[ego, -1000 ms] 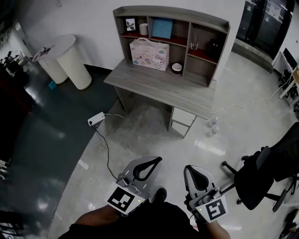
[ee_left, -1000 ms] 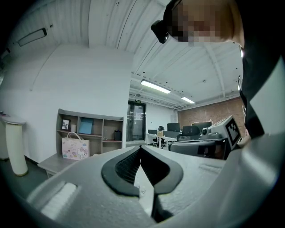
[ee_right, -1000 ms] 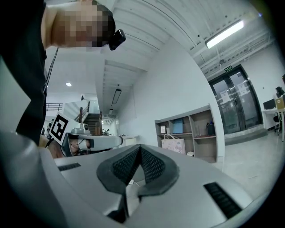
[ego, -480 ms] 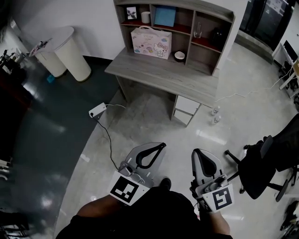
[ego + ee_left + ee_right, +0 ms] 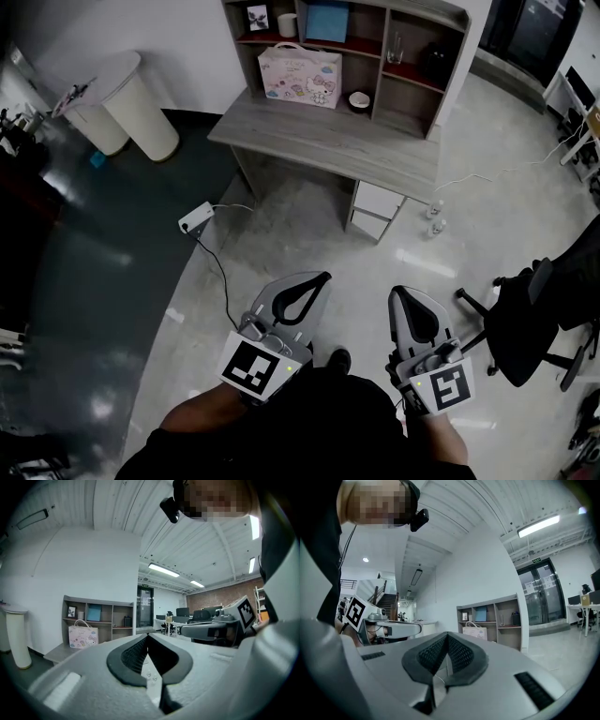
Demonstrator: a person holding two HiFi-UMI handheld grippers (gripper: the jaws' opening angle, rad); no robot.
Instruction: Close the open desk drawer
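A grey wooden desk (image 5: 319, 142) with a shelf hutch stands across the floor ahead of me. Under its right end sits a white drawer stack (image 5: 378, 201); from here I cannot tell how far a drawer stands out. Both grippers are held low in front of the person, well short of the desk and pointing level toward it. My left gripper (image 5: 322, 277) is shut with nothing in it, its tips meeting in the left gripper view (image 5: 147, 634). My right gripper (image 5: 399, 292) is shut and empty too (image 5: 447, 634). The hutch (image 5: 490, 619) shows far beyond the right jaws.
A pink gift bag (image 5: 300, 74) stands on the desk. A white round pedestal table (image 5: 131, 98) is at the left. A power strip (image 5: 195, 217) with a black cable lies on the floor. Two small bottles (image 5: 433, 218) stand near the drawers. A black office chair (image 5: 532, 319) is at the right.
The person has stepped a little toward the desk, and both grippers have come forward with them. Both pairs of jaws stay shut.
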